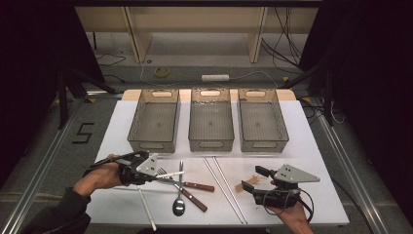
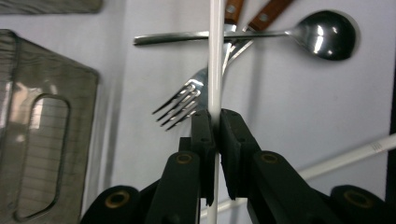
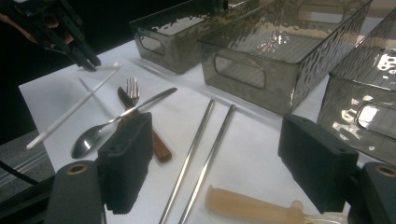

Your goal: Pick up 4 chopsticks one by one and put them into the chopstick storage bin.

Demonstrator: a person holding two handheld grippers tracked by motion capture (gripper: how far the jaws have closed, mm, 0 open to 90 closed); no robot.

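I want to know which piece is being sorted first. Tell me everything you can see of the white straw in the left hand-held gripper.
The white straw is thin, straight, plain and plastic-looking. The left hand-held gripper is shut on it partway along its length. It runs out past the jaws, passing over the fork and spoon, lifted off the white table.

You can read just one sign: a black figure "5" (image 1: 84, 132), made of dark strips on the grey floor, at the left of the high view, a little above the middle, just off the left edge of the white table (image 1: 311, 161). It stands square and blocky, between the table and the metal rail that runs along the floor. You'll also spot a small dark mark on a white stick (image 2: 345, 158) at the right edge of the left gripper view, near the bottom, but it is too small and blurred for you to make out.
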